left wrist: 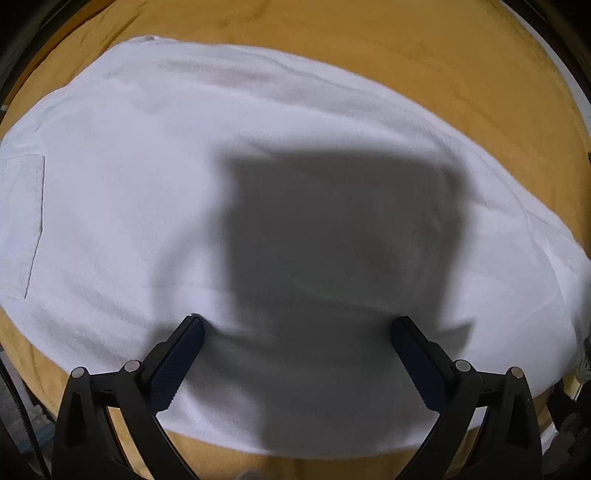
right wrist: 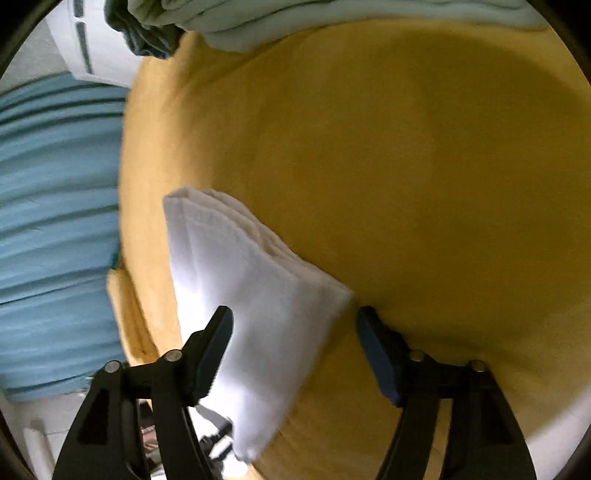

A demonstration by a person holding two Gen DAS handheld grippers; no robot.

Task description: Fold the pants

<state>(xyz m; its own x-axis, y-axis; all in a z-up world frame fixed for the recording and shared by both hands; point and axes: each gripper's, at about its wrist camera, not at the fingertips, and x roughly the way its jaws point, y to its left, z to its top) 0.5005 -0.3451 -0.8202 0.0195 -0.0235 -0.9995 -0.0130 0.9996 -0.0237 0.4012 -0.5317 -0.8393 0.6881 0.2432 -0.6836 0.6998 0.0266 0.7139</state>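
White pants [left wrist: 184, 192] lie spread flat on a yellow cloth surface [left wrist: 406, 48], with a back pocket [left wrist: 22, 221] at the far left. My left gripper [left wrist: 297, 325] is open just above the pants' near part and casts a dark shadow on them. In the right wrist view the leg end of the white pants [right wrist: 251, 295] lies in stacked layers near the surface's left edge. My right gripper [right wrist: 295, 317] is open, with the layered leg end between its fingers but not clamped.
A blue pleated curtain [right wrist: 55, 221] hangs to the left of the yellow surface [right wrist: 406, 166]. Folded pale-green and dark garments [right wrist: 258, 22] lie at the far edge, next to a white appliance [right wrist: 92, 48]. Clutter shows below the near edge.
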